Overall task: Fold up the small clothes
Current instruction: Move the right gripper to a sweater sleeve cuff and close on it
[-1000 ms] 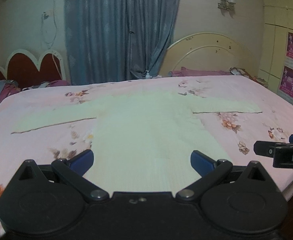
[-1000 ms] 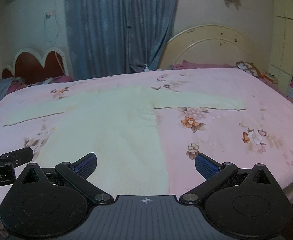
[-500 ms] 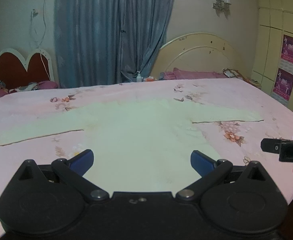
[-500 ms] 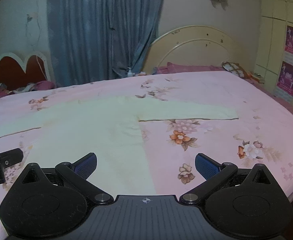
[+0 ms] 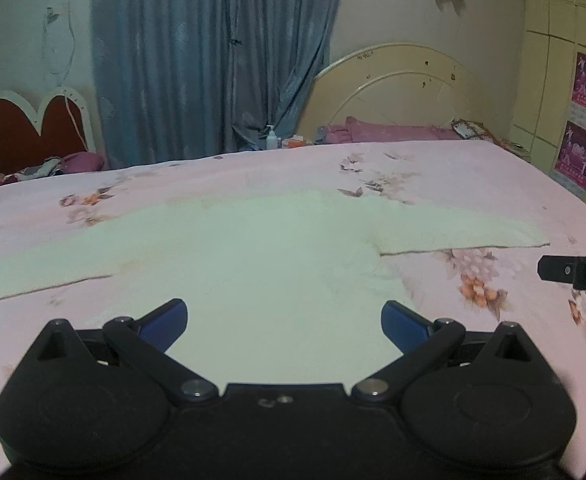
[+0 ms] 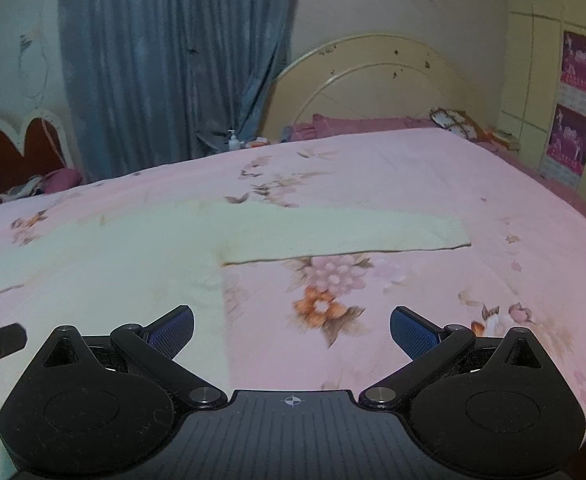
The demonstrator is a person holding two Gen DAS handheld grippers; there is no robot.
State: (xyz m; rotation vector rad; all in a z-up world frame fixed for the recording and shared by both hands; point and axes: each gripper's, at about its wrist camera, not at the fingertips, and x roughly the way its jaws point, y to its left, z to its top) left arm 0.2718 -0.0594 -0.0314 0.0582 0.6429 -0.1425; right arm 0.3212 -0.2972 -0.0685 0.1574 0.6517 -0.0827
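A pale cream long-sleeved top point(image 5: 261, 256) lies spread flat on the pink flowered bedsheet point(image 5: 473, 176), its body toward the near edge of the bed and both sleeves stretched out to the sides; the left tongs point(image 5: 283, 318) hang above the lower part of the garment's body with their blue-padded fingers point(image 5: 165, 320) set wide apart and nothing between them; the right tongs point(image 6: 291, 330) are likewise spread wide and empty, poised over the sheet just beside the top's right side edge, below the right sleeve point(image 6: 341, 236) that lies straight across the bed; a cream arched headboard point(image 5: 397, 92) and blue-grey curtains point(image 5: 213, 52) stand behind the bed.
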